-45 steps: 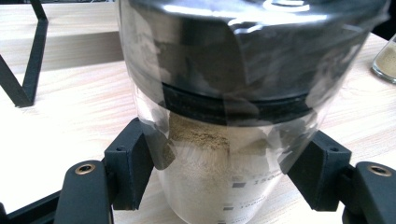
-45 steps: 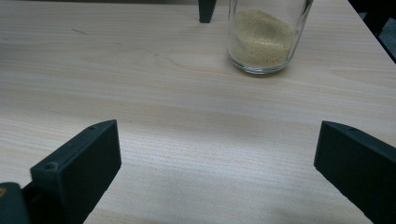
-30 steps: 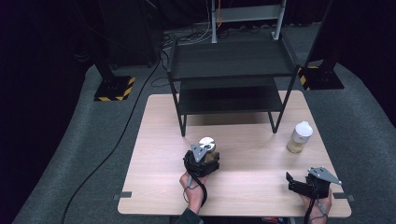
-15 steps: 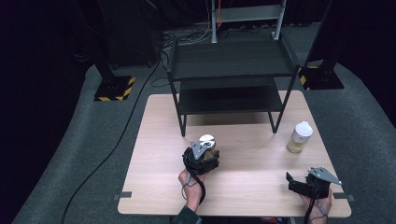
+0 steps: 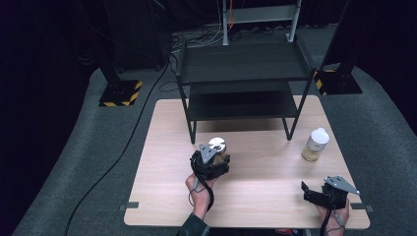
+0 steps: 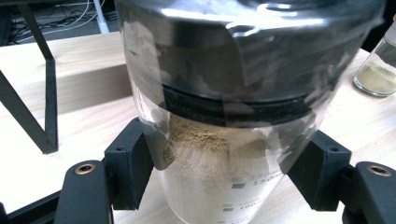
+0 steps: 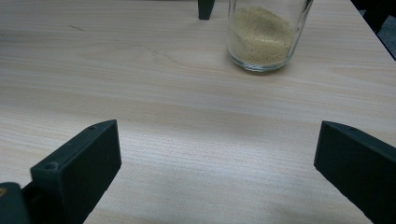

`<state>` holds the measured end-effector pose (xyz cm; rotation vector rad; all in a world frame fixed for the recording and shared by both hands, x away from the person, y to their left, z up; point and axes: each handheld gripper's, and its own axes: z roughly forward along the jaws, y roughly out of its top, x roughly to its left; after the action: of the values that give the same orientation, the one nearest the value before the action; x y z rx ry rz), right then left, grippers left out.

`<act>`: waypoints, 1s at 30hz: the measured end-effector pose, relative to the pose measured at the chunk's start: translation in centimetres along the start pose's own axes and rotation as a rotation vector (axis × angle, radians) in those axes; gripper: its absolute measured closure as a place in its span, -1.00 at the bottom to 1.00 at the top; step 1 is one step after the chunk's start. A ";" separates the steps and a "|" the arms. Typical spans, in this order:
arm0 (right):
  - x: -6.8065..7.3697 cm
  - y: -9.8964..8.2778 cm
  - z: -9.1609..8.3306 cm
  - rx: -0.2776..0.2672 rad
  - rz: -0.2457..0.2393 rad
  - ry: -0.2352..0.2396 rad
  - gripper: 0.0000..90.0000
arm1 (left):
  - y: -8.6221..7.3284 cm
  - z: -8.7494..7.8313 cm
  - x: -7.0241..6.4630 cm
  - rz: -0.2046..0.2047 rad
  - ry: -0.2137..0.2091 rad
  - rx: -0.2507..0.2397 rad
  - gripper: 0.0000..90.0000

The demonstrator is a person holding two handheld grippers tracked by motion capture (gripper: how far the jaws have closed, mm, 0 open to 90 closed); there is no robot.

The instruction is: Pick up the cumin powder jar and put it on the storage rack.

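A glass jar (image 6: 219, 140) with a dark metal lid and brownish powder inside sits between the two black pads (image 6: 133, 163) of my left gripper (image 6: 224, 163), which is shut on its lower body. In the high view that jar (image 5: 218, 145) and my left gripper (image 5: 216, 156) are at the table's middle, just in front of the rack. My right gripper (image 5: 309, 192) rests near the front right corner, open, with bare wood between its jaws (image 7: 217, 168). A second jar (image 5: 315, 144) with a white lid and yellowish grains (image 7: 264, 35) stands at the right, apart from both grippers.
A black two-shelf rack (image 5: 241, 78) stands across the back half of the light wooden table (image 5: 255, 206); one of its legs (image 6: 32, 121) is close to the left of the held jar. Dark stands and cables lie on the grey floor beyond.
My left gripper with the jar has edged very slightly toward the rack. My right gripper has kept still.
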<state>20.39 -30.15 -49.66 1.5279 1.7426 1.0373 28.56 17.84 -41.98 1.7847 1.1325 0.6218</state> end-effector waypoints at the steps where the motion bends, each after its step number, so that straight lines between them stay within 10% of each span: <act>1: 0.0 0.0 0.0 0.000 -0.001 0.000 -1.00 | 0.1 0.0 0.0 -0.004 0.000 -0.004 -0.33; 30: 0.1 0.2 0.1 0.011 -0.003 -0.003 -1.00 | 2.8 0.2 1.6 0.002 -0.043 0.004 -0.33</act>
<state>20.55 -30.06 -49.54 1.5327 1.7512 1.0254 30.68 18.74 -39.70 1.7951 1.1038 0.5805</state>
